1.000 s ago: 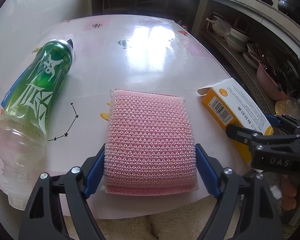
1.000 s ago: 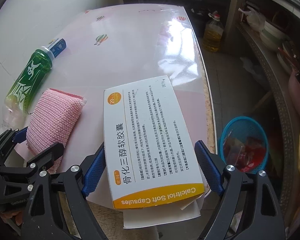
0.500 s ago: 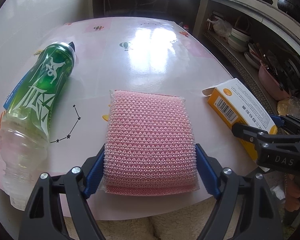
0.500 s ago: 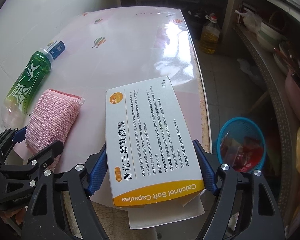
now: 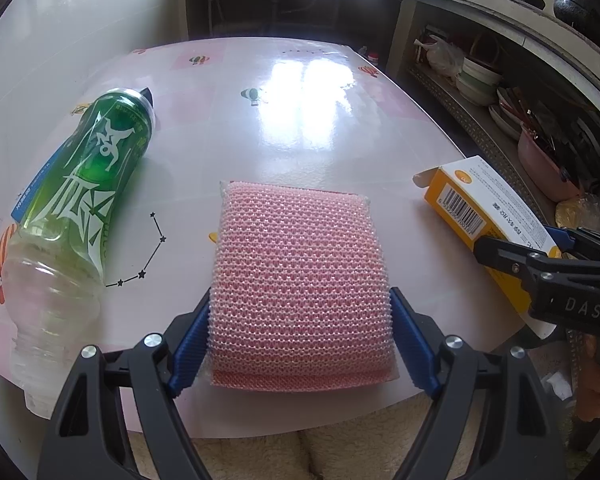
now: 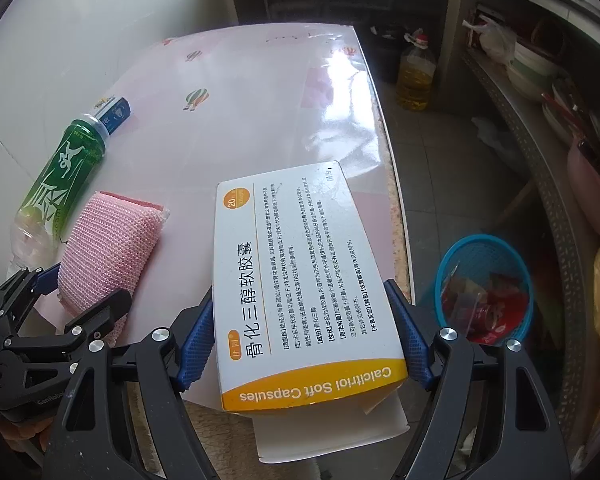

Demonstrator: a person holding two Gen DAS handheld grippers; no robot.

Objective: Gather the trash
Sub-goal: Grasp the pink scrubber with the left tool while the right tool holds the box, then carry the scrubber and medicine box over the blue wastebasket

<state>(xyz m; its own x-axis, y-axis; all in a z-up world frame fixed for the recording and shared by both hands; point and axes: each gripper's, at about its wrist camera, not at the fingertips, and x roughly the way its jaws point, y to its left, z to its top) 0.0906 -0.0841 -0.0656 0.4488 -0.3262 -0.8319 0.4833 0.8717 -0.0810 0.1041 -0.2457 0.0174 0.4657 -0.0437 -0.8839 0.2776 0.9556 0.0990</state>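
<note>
Straddling the pink mesh sponge [image 5: 300, 280], the left hand-held gripper [image 5: 300, 336] has its blue pads pressed against the sponge's two sides near the table's [image 5: 300, 120] front edge. The right hand-held gripper [image 6: 302, 328] has just been closing on the white and orange capsule box [image 6: 300, 280], and its pads now meet the box's long sides; the box's near end juts past the table edge. A green plastic bottle [image 5: 76, 216] lies on its side left of the sponge, apart from it. On the floor to the right of the table stands a blue basket [image 6: 456, 252] holding wrappers.
</note>
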